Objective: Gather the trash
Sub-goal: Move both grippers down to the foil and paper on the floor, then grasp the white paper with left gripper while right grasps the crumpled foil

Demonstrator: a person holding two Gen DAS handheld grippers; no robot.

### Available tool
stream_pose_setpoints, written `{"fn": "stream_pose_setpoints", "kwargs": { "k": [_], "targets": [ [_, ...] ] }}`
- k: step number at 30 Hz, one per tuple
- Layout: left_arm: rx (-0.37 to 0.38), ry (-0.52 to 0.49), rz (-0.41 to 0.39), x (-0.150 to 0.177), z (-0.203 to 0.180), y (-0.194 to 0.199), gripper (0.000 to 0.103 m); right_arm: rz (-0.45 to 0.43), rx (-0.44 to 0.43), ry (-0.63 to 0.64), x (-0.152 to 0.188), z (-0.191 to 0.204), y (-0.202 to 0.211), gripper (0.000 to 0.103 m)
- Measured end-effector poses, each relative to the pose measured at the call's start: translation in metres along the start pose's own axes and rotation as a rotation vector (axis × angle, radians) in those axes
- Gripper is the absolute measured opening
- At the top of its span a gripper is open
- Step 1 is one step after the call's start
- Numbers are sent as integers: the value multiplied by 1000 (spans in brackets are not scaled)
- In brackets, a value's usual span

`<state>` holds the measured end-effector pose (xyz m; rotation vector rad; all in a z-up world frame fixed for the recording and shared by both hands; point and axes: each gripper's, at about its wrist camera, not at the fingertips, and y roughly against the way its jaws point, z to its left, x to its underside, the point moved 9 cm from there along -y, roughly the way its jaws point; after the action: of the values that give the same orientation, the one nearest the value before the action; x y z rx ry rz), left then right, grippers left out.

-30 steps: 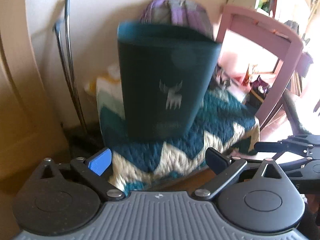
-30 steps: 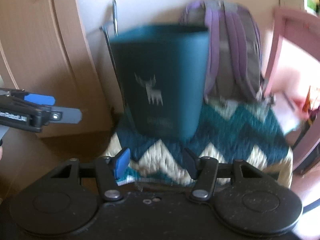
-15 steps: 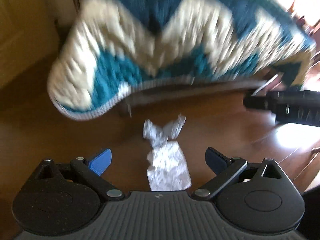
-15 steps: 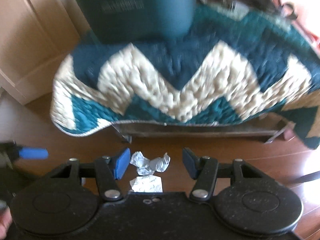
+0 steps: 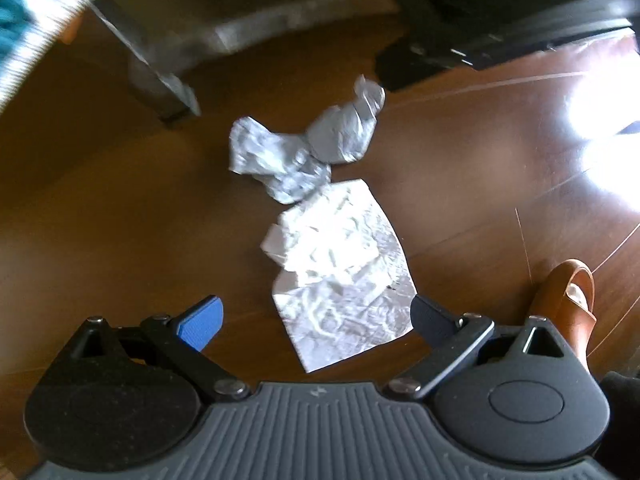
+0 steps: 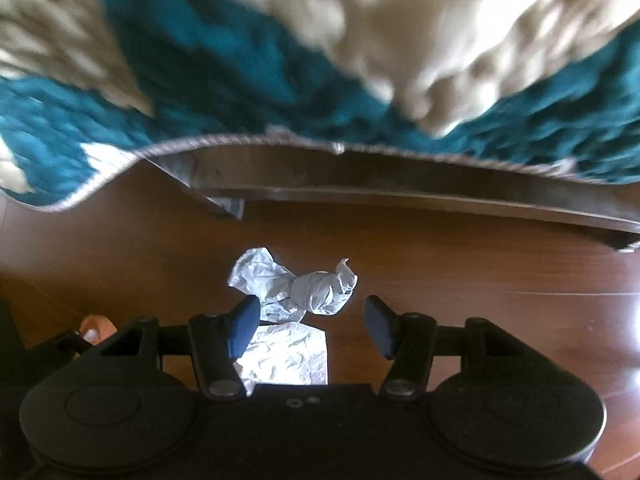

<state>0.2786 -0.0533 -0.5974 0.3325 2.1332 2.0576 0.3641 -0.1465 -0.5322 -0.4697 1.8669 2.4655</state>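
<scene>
You're dropping both grippers fast toward the floor (image 5: 120, 208) now — a second ago you were looking level at the teal bin on the zigzag blanket (image 6: 224, 60), and that bin is gone from both views. What's filling the frames instead is the trash: a crumpled foil wad (image 5: 304, 148) lying just in front of the bench's leg (image 5: 160, 88), with a flatter foil sheet (image 5: 340, 276) touching its near side. Your left gripper (image 5: 316, 318) is hanging over the sheet, jaws wide apart and empty. Your right gripper (image 6: 306, 326) is coming in over the wad (image 6: 296, 284), jaws also spread, nothing between the pads yet. So you're switching from sighting the bin to lining up the pick; judging by this, the grab comes next, and nothing's collected yet.
</scene>
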Motion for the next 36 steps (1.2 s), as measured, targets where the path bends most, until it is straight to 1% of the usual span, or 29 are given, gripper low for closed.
{"fn": "stream_pose_setpoints", "kwargs": {
  "k": [4, 7, 9, 13, 15, 17, 18, 20, 22, 23, 25, 27, 28, 29, 30, 33, 35, 36],
  "targets": [
    [8, -2, 56, -1, -7, -37, 101, 49, 2, -24, 3, -9, -40, 57],
    [10, -7, 77, -5, -9, -57, 100, 82, 5, -55, 6, -16, -67, 57],
    [19, -20, 77, -9, -11, -68, 100, 84, 7, -65, 7, -16, -83, 57],
    [5, -54, 72, -13, -9, -84, 100, 96, -3, -59, 6, -16, -110, 57],
    [4, -56, 79, -12, -7, -90, 95, 110, -4, -63, 7, -16, -121, 57],
    [-1, -63, 86, -10, -7, -96, 83, 114, -1, -73, 7, -17, -128, 57],
    [-1, -66, 91, -10, -7, -99, 79, 115, -1, -76, 7, -17, -132, 57],
    [-11, -73, 89, -10, -7, -101, 67, 110, 5, -75, 7, -16, -138, 57],
    [-9, -67, 93, -10, -6, -104, 61, 104, 4, -72, 6, -14, -141, 54],
    [-11, -61, 99, -10, -5, -105, 57, 96, 10, -68, 6, -13, -141, 54],
    [-26, -64, 96, -9, -3, -106, 53, 93, 15, -72, 6, -12, -142, 55],
    [-43, -82, 84, -8, -4, -104, 41, 91, 15, -82, 6, -13, -141, 54],
    [-41, -84, 75, -9, -6, -103, 25, 91, 21, -84, 6, -13, -141, 52],
    [-32, -84, 76, -10, -8, -102, 13, 88, 28, -89, 6, -14, -140, 50],
    [-33, -86, 83, -9, -9, -102, 12, 85, 31, -91, 6, -13, -139, 47],
    [-33, -110, 67, -10, -11, -93, 8, 70, 48, -80, 5, -11, -133, 39],
    [-28, -123, 67, -11, -13, -88, 7, 58, 60, -84, 5, -10, -126, 36],
    [-26, -122, 65, -11, -13, -84, 7, 53, 66, -92, 5, -10, -122, 29]
  ]
}}
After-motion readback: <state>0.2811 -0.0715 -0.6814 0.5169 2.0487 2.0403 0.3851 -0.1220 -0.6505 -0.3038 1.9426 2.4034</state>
